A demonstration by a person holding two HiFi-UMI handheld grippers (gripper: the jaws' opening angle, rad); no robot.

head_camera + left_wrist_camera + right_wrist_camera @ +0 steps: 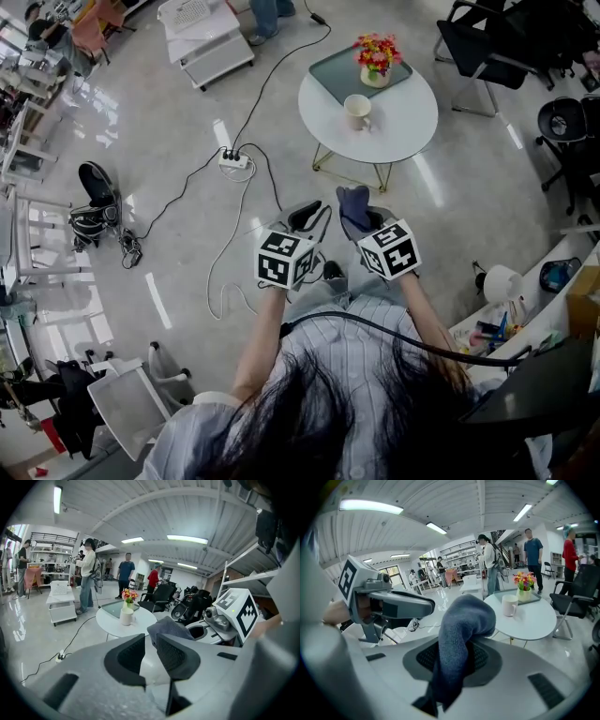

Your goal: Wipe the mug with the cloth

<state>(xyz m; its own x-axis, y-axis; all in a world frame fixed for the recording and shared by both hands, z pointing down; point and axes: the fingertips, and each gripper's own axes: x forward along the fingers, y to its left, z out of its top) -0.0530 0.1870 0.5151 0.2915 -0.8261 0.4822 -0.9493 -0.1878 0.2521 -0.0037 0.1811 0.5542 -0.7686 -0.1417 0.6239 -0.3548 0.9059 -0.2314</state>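
Note:
A white mug stands on a round white table some way ahead of both grippers. My right gripper is shut on a blue-grey cloth, held in the air short of the table. In the right gripper view the cloth bulges up between the jaws, with the mug beyond it to the right. My left gripper hovers beside the right one; its jaws stand close together with nothing between them. From there the mug shows far ahead and the cloth just right.
A grey tray with a vase of flowers sits behind the mug. A power strip and cables lie on the floor to the left. Office chairs stand at the right, a white cart at the back. People stand beyond the table.

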